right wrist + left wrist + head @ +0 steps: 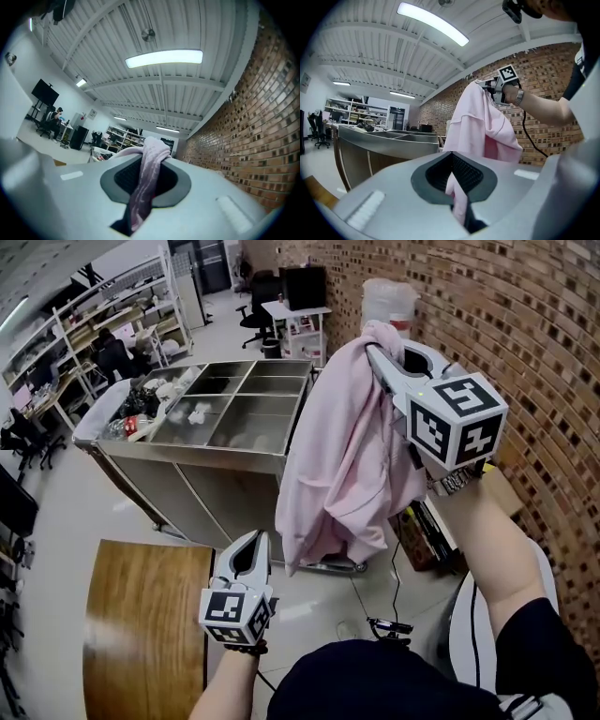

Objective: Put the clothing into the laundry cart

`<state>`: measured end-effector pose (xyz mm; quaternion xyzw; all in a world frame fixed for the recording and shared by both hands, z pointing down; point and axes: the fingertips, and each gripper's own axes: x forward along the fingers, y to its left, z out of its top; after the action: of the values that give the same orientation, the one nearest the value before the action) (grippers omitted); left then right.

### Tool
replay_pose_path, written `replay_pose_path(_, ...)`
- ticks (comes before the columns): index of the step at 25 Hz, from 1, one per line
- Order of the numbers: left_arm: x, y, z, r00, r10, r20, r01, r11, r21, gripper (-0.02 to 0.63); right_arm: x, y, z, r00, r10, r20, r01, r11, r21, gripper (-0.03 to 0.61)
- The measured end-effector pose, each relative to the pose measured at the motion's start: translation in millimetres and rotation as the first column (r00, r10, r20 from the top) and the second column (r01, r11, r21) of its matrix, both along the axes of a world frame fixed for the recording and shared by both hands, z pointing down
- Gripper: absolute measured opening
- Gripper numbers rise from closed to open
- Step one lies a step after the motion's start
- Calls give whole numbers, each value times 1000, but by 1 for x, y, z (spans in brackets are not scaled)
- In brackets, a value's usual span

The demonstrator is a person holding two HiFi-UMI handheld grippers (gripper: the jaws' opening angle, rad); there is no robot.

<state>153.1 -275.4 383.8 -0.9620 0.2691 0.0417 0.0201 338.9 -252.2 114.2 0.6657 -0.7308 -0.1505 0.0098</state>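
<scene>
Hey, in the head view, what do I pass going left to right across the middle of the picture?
steel laundry cart → pink garment → right tongs → brick wall

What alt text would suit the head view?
The right gripper holds a pink garment high beside a brick wall, next to a steel cart with open compartments. The left gripper, lower, grips the garment's lower edge beside a wooden table.
</scene>
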Motion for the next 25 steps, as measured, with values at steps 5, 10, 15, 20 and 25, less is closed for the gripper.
replay_pose_path(5, 26, -16, 11, 1000, -3, 13, 3, 1000, -5, 0, 50, -29, 8, 999, 43, 24, -42, 999, -25, 43)
replay_pose_path(10, 43, -39, 25, 999, -22, 25, 22, 1000, -13, 0, 99, -73, 45, 994, 85, 63, -79, 993, -93, 43)
replay_pose_path(15, 59, -60, 41, 998, -50, 43, 52, 998, -30, 0, 148, -121, 100, 987, 125, 97, -105, 977, -186, 43)
replay_pose_path(20, 70, -80, 54, 995, -76, 62, 79, 996, -48, 0, 181, -161, 150, 982, 147, 121, -109, 955, -276, 44)
replay_pose_path(25, 83, -96, 66, 993, -90, 74, 95, 994, -59, 0, 204, -192, 195, 978, 152, 146, -90, 928, -361, 47)
